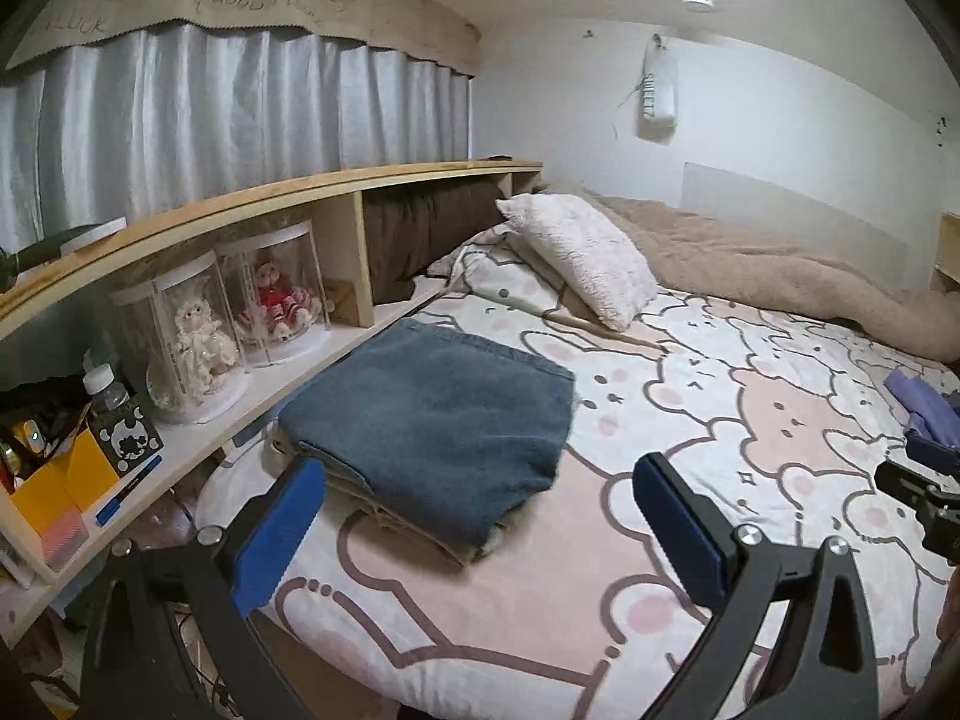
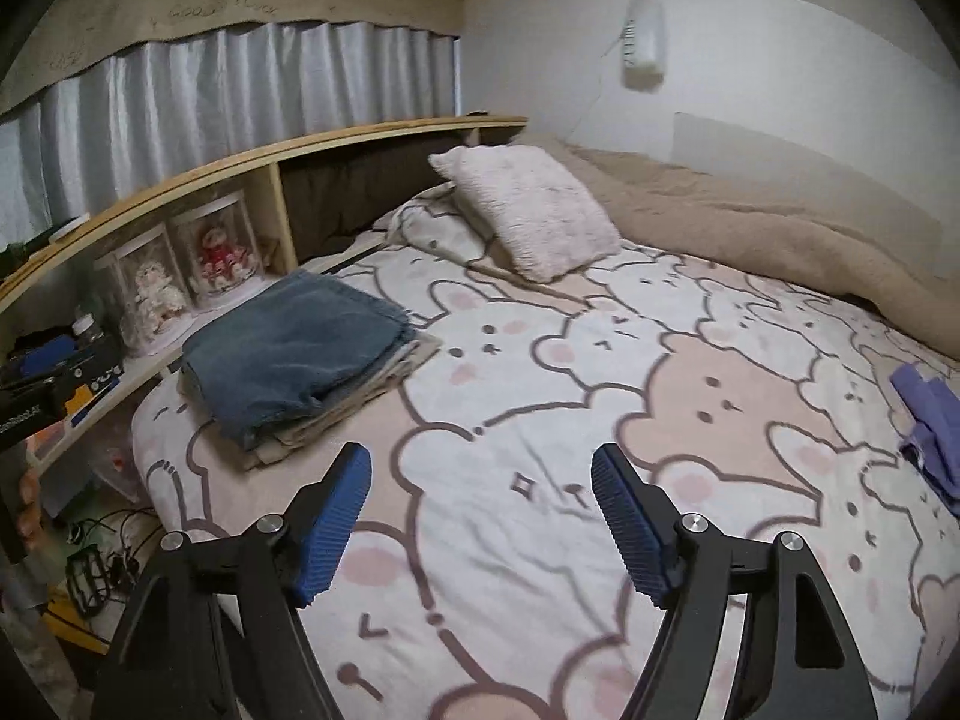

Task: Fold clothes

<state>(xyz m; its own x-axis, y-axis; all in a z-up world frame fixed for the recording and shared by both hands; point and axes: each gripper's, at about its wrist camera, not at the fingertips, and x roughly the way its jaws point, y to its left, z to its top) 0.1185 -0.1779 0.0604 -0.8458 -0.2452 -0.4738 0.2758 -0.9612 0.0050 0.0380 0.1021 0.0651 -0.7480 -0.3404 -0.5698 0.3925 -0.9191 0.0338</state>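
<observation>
A folded blue garment [image 1: 432, 414] lies on top of a folded beige one [image 1: 396, 516] at the left side of the bed, next to the shelf; the stack also shows in the right wrist view [image 2: 294, 354]. A crumpled purple garment [image 2: 930, 426] lies at the bed's right edge, also in the left wrist view [image 1: 921, 402]. My left gripper [image 1: 480, 486] is open and empty, just in front of the stack. My right gripper [image 2: 480, 480] is open and empty above the bare sheet; part of it shows at the right edge of the left wrist view [image 1: 924, 498].
The bed has a bunny-print sheet [image 2: 540, 372], a fluffy white pillow [image 2: 528, 210] and a tan blanket [image 2: 780, 228] at the far side. A wooden shelf [image 1: 252, 204] along the left holds dolls in clear cases [image 1: 198, 336], a bottle and boxes. Cables lie on the floor at left.
</observation>
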